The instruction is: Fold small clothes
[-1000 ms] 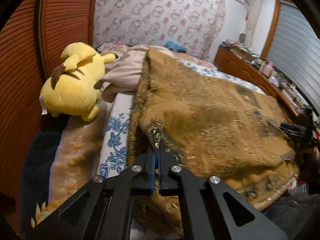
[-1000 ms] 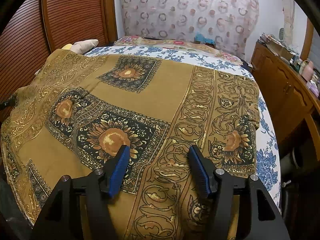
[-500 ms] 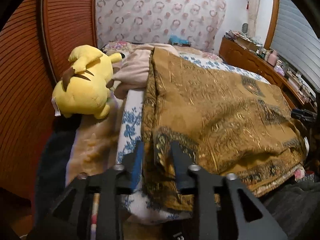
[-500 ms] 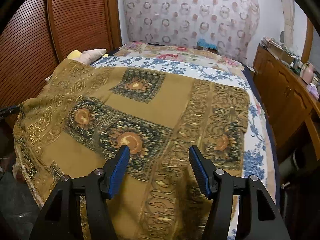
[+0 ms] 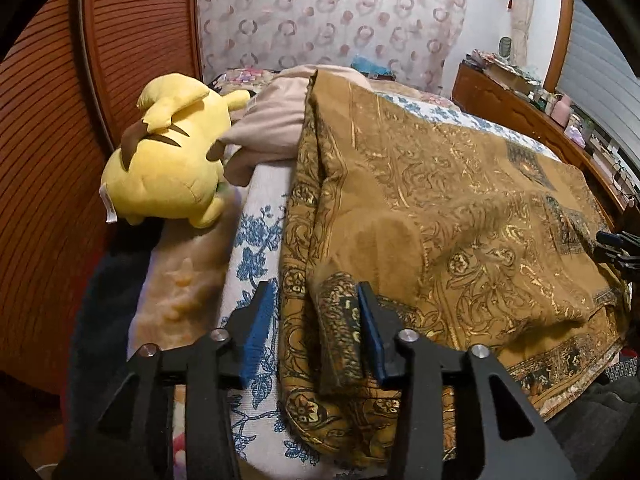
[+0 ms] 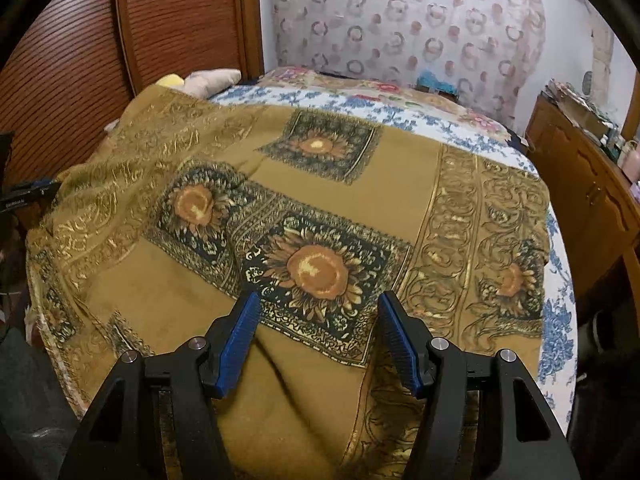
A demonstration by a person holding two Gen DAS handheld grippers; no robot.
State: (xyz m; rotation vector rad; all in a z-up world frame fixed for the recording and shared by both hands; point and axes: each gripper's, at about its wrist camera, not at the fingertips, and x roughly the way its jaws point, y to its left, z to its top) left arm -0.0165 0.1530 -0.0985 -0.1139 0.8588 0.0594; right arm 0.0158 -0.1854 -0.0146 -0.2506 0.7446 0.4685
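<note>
Opening since prev frame, left claw [image 5: 316, 316] released scarf [image 5: 440, 208] corner; right claw [image 6: 318, 328] unchanged, spread, empty.

light: dim, warm indoor | shadows: soft, beneath both grippers | glare: none | blur: slight softness ahead of fingers | edges: strong fisheye bending, black corner vignette

Left gripper [image 5: 316, 312] jaws just opened, releasing pinched corner of brown patterned cloth [image 5: 440, 208], corner now loose between them
</note>
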